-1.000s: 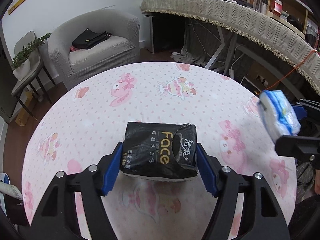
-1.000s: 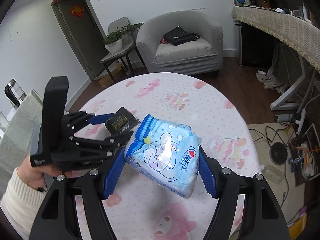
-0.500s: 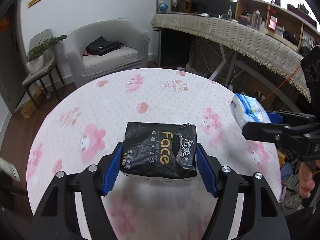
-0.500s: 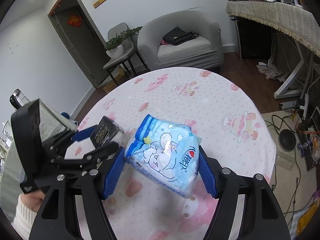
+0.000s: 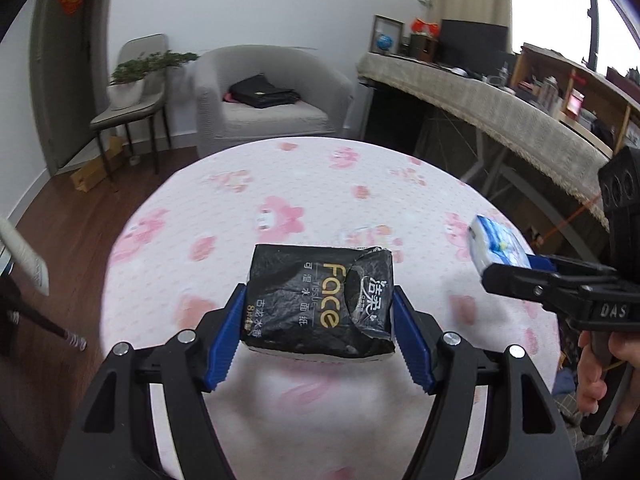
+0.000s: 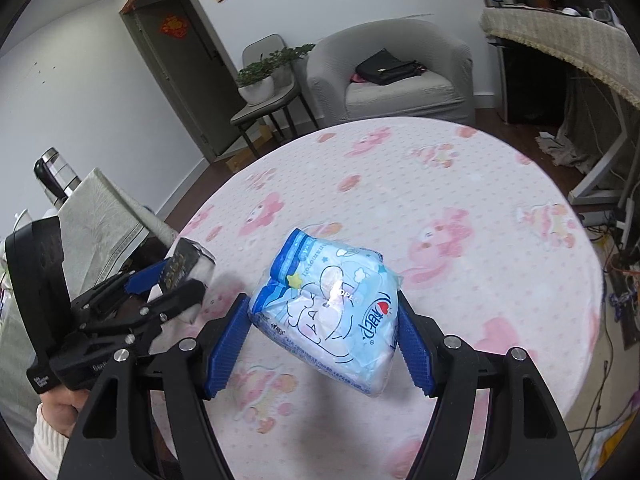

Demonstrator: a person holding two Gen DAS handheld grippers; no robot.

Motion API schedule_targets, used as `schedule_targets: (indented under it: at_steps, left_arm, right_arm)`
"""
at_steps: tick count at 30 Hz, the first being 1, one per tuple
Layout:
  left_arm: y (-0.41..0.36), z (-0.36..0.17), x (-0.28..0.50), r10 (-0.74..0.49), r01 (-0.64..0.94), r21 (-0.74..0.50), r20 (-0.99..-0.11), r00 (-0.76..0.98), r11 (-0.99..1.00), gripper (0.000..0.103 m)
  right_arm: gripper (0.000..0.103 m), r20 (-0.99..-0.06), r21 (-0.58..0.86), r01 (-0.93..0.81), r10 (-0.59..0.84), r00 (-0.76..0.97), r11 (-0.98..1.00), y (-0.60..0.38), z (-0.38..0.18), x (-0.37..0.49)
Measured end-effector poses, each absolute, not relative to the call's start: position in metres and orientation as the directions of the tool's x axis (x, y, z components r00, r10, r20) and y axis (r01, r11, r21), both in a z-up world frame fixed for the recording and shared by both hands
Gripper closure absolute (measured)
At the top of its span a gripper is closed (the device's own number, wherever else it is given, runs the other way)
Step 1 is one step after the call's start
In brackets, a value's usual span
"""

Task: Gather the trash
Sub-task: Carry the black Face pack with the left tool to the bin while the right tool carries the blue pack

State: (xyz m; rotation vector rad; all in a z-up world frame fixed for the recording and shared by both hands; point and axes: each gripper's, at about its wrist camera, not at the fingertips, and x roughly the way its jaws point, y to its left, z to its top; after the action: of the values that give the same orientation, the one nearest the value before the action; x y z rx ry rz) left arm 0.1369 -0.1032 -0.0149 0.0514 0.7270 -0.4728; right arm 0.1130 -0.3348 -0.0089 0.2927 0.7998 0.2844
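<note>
Grey armchair (image 5: 267,98) (white wall (image 5: 240,12) behind)

Left claw (image 5: 318,334) and right claw (image 6: 322,334) are each clamped on a load, apparently held above the surface.

The black tissue pack (image 5: 320,304) is crinkled plastic with gold "Face" lettering and a torn, flapped corner on its right side; it is clamped by its two short sides, printed face up, above the pink table (image 5: 328,200). The blue wipes pack (image 6: 328,312), pale plastic with a cartoon drawing and an "OPEN" flap, is likewise clamped, tilted, above the same table.
</note>
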Motion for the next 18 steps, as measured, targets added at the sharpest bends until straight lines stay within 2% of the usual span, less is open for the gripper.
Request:
schedule_targets:
  at_steps: [3,6,18]
  left_arm:
    - [-0.088,-0.014,0.137,-0.352,0.392,-0.088,-0.645,0.678,0.916,0.031]
    - [-0.069,-0.012,0.138,-0.346,0.356,-0.119,-0.643,0.683,0.927,0.031]
    - [-0.029,-0.012,0.133,-0.288,0.304,-0.088,-0.641,0.712,0.949,0.031]
  right_arm:
    - [0.032,-0.654,0.357,-0.158,0.368,0.661,0.920,-0.324,-0.009,0.113]
    - [0.032,-0.654,0.349,-0.180,0.377,0.655,0.920,-0.310,-0.009,0.114]
    - [0.032,-0.640,0.359,-0.231,0.419,0.644,0.904,-0.261,-0.010,0.131]
